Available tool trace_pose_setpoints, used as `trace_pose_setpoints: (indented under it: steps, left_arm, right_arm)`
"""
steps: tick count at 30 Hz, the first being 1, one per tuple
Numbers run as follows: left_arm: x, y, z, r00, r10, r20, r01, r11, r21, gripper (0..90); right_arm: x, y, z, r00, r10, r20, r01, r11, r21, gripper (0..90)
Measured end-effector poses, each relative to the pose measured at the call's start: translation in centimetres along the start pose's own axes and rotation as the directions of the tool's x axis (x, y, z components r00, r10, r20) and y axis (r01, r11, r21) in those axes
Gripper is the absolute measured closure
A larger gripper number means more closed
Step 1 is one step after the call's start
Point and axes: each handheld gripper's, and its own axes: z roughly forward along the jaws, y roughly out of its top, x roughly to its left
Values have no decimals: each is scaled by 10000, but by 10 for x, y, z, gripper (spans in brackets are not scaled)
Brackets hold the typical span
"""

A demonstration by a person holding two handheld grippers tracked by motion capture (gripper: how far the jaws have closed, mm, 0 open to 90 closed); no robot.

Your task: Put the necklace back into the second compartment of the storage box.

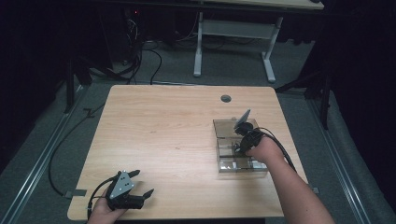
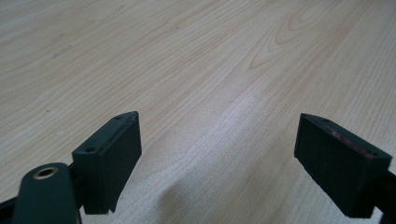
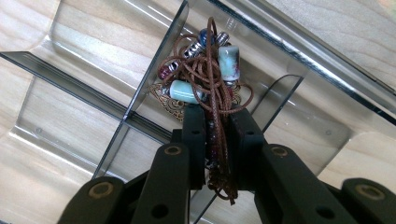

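Gripping a brown corded bead necklace (image 3: 208,70), the right gripper (image 3: 217,135) holds it over the clear divided tray (image 1: 223,125) at 3 o'clock. Advise lowering it fully into one compartment before release. Left gripper (image 1: 140,183) rests open at 7 o'clock.

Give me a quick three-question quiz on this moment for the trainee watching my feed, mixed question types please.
1. True or false: the left gripper is shut on a bead.
2. Multiple choice: what is the right gripper clamped on? A) a brown corded necklace with beads B) a metal spoon C) a folded cloth
3. Fill in: the necklace hangs over the clear plastic ____ with dividers, toward the right of the wooden table.

Key
1. False: its jaws stand wide apart over bare wood, near the table's front left edge.
2. A: the cord runs between the closed jaws, pale green and dark beads bunched beyond the tips.
3. Tray (organiser box).
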Motion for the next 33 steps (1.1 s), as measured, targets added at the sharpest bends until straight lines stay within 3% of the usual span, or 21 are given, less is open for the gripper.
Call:
trace_pose_setpoints:
  steps: [4, 7, 11, 15, 18, 19, 21, 24, 26, 33]
  left_arm:
    - [0, 0, 0, 10000, -6, 9, 6, 10000, 2, 154]
    - [0, 0, 0, 10000, -2, 22, 2, 10000, 40, 154]
    - [0, 0, 0, 10000, -7, 29, 7, 10000, 51, 154]
    - [0, 0, 0, 10000, -11, 23, 10, 10000, 66, 154]
    - [0, 0, 0, 10000, -5, 13, 5, 10000, 64, 154]
    - [0, 0, 0, 10000, -7, 12, 7, 10000, 60, 154]
    - [0, 0, 0, 10000, 5, 9, -5, 10000, 62, 154]
    - [0, 0, 0, 10000, -1, 26, 1, 10000, 82, 155]
    - [0, 0, 0, 10000, 1, 18, -1, 10000, 84, 155]
    - [0, 0, 0, 10000, -3, 8, 3, 10000, 87, 155]
  right_arm:
    - [2, 1, 0, 9998, -193, 112, 193, 9998, -41, 764]
    - [3, 1, -3, 10000, 43, 3, -43, 9998, -191, 716]
    - [-1, 0, -15, 9996, 141, -229, -154, 9981, -589, 644]
    - [-1, -3, -30, 9989, 315, -343, -346, 9950, -940, 632]
    - [-3, -7, -38, 9991, 155, -383, -193, 9945, -1031, 663]
    - [-4, -10, -38, 9986, 324, -418, -359, 9957, -851, 666]
    - [-7, -13, -36, 9993, 195, -325, -218, 9972, -720, 695]
    - [-10, -20, -32, 9982, 341, -502, -374, 9971, -661, 793]
    - [-9, -21, -26, 9992, 239, -323, -256, 9983, -519, 863]
    - [-4, -7, -15, 9999, 161, 31, -158, 9969, -765, 872]
